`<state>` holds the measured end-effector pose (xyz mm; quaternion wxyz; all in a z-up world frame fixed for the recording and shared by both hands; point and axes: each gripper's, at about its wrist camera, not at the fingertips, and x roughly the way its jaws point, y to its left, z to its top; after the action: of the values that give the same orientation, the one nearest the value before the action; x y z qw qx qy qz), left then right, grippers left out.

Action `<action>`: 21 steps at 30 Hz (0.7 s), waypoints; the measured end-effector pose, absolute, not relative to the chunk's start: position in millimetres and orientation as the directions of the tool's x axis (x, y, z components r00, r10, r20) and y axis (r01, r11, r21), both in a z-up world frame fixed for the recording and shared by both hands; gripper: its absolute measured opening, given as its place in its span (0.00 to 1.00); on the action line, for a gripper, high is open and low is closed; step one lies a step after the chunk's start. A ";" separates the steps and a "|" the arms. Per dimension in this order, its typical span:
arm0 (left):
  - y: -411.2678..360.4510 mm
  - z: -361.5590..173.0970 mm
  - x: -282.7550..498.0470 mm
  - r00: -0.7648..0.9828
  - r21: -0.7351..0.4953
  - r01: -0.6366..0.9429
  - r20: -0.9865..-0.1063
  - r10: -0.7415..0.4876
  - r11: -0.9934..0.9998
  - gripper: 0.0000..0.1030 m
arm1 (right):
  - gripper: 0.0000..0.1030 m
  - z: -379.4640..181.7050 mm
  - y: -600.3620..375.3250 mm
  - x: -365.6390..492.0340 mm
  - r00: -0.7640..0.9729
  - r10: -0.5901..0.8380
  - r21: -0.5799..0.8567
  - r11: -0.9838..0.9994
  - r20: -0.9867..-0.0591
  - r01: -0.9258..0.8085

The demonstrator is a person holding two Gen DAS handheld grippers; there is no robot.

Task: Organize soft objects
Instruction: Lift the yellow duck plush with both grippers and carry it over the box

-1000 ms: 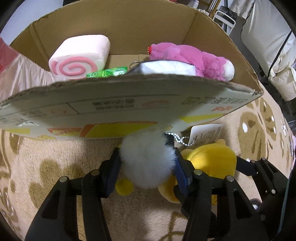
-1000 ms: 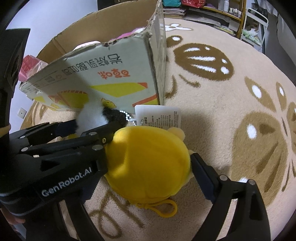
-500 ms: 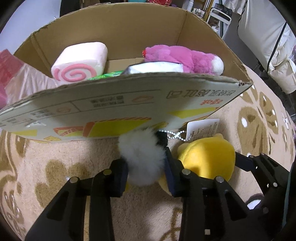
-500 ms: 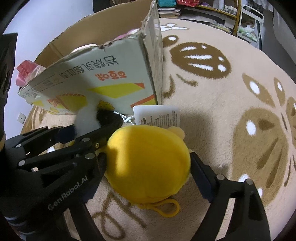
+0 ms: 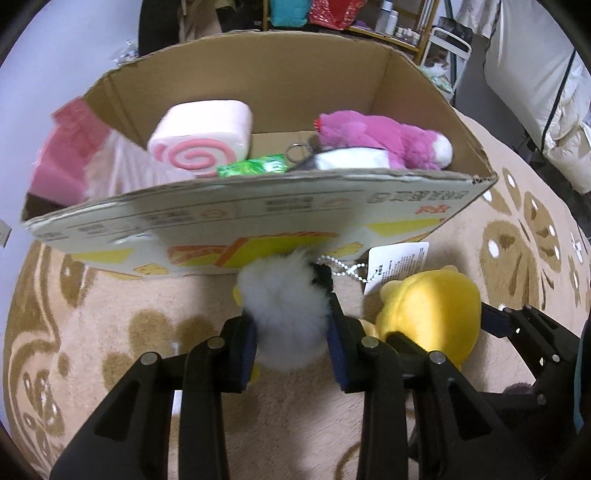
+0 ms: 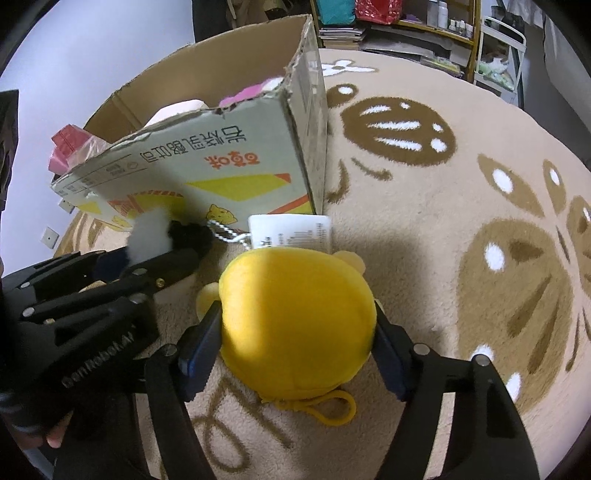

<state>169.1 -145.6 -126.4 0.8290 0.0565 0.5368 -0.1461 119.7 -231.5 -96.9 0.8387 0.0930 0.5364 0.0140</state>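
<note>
fingers (image 5: pixel 291 350) pinching pompom (image 5: pixel 284 314), beside box (image 5: pixel 258 218)

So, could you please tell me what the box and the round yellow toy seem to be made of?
The open brown box: corrugated cardboard, matte, with torn fibrous edges and a printed front. The round yellow toy: apparently short-pile plush, slightly dented between the right gripper jaws.

Dim indoor light, soft shadows, fisheye-bent edges, perhaps slight blur

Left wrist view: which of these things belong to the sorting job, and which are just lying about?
In the job:
white pompom
yellow plush
cardboard box
swirl cushion
pink plush

Lying about:
patterned rug
shelf bottles
white bedding
</note>
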 end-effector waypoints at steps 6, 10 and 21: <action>-132.6 -119.2 167.7 0.409 -0.036 0.289 -0.899 -0.158 0.957 0.31 | 0.75 -90.7 -233.6 118.7 0.442 0.132 0.184 0.980 -0.887 0.077; -125.2 -110.3 161.1 0.429 -0.006 0.289 -0.893 -0.135 0.957 0.31 | 0.75 -87.0 -230.7 118.2 0.448 0.138 0.186 0.980 -0.884 0.065; -116.8 -88.2 138.6 0.493 0.054 0.279 -0.865 -0.094 0.959 0.31 | 0.75 -65.7 -225.7 101.5 0.493 0.134 0.184 0.981 -0.859 0.054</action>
<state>138.6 -116.8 -88.2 0.8588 0.0937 0.4918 -0.1086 101.5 -225.7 -65.7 0.8591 0.0935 0.5027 0.0234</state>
